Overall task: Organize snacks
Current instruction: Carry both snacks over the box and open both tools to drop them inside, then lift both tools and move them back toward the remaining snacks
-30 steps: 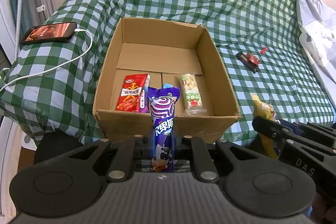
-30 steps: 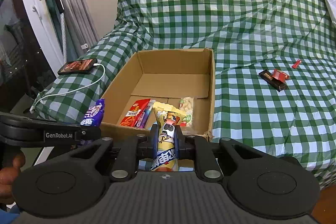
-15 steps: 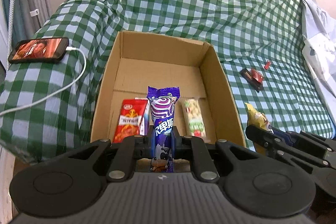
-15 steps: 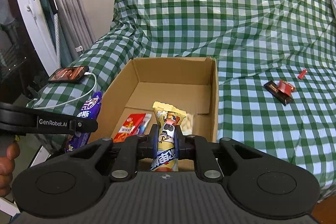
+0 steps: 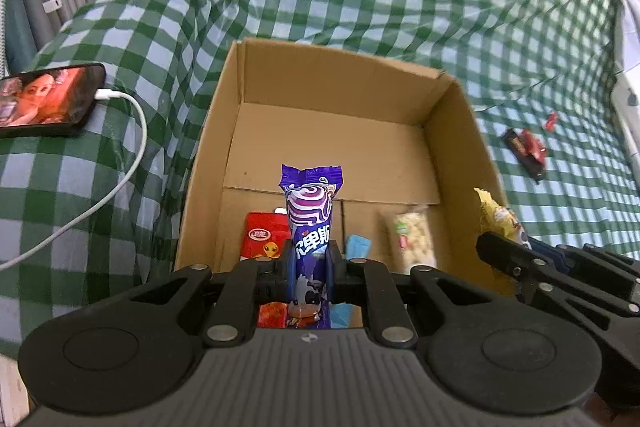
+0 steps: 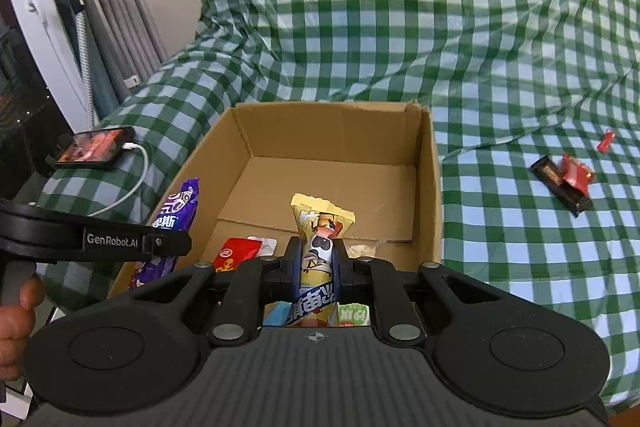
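An open cardboard box [image 5: 460, 131] [image 6: 428, 187] sits on a green checked cover. My left gripper [image 5: 311, 259] is shut on a purple snack packet [image 5: 311, 211], held upright over the box's near part; the packet also shows in the right wrist view [image 6: 178, 211]. My right gripper [image 6: 318, 259] is shut on a yellow snack packet [image 6: 320, 227], held over the box's near right part; it shows in the left wrist view [image 5: 500, 219]. Inside the box lie a red packet [image 5: 262, 239] [image 6: 236, 253], a clear peanut packet [image 5: 412, 239] and a blue wrapper [image 5: 357, 247].
A phone [image 5: 44, 101] [image 6: 94, 147] with a white charging cable [image 5: 120, 187] lies left of the box. A dark snack bar with a red wrapper [image 5: 528, 149] [image 6: 566, 177] and a small red sweet [image 6: 605, 140] lie on the cover to the right.
Both grippers have moved forward and up over the box's near edge, each with its packet. The box now fills more of both views.
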Demonstrator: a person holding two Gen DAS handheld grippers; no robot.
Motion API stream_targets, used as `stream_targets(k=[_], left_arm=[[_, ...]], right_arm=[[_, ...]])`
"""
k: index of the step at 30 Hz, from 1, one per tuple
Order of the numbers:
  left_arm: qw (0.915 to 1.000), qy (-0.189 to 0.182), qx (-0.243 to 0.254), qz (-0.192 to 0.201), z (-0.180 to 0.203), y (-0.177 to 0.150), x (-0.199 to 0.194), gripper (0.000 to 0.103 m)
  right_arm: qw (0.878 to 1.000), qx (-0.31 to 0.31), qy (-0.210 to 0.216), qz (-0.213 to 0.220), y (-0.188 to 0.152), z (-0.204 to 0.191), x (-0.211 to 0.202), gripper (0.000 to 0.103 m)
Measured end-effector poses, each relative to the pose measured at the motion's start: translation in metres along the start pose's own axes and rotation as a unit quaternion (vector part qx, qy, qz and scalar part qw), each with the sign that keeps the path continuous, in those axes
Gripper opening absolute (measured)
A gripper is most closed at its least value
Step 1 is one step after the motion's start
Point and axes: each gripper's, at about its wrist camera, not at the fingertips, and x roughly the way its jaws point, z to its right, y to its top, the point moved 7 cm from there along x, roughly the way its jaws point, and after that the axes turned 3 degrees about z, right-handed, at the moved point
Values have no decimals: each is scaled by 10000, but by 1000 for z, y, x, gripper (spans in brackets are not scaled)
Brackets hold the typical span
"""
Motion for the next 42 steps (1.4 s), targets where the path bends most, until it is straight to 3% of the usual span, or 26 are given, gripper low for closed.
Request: stream_targets(k=[8,10,11,12,13,14,15,16,19,29,42], left_arm=[[9995,121,33,-276,-10,2,42,15],[9996,185,53,-225,-12,5,45,21],[9997,192,39,-176,-13,7,44,43],[9997,207,12,-113,-14,9,42,79],[9996,284,-60,-18,-17,11,39,96],[9990,396,-161,111,-20,13,35,103],[9982,483,-265,245,-23,13,30,103],[9979,499,-304,262,-25,13,27,103],[9984,425,-374,38,-27,6,22,103],[9986,432,-295,38,-18,-42,-32,103],[9971,552,-48,527,-2,-88,-106,103]], right_arm=[[9996,65,-11,-270,-2,7,44,16],[9995,111,22,-306,0,10,51,18],[9994,140,59,-295,1,10,53,19],[9995,172,63,-269,3,11,54,21],[9995,208,65,-247,5,11,54,37],[9994,246,64,-234,7,12,55,46],[9994,293,21,-164,9,12,54,64],[9994,325,-51,-107,12,14,54,73],[9994,343,-100,-33,14,14,48,79],[9992,371,27,-149,-13,-6,-7,89],[9994,319,-22,129,-50,-15,-91,95]])
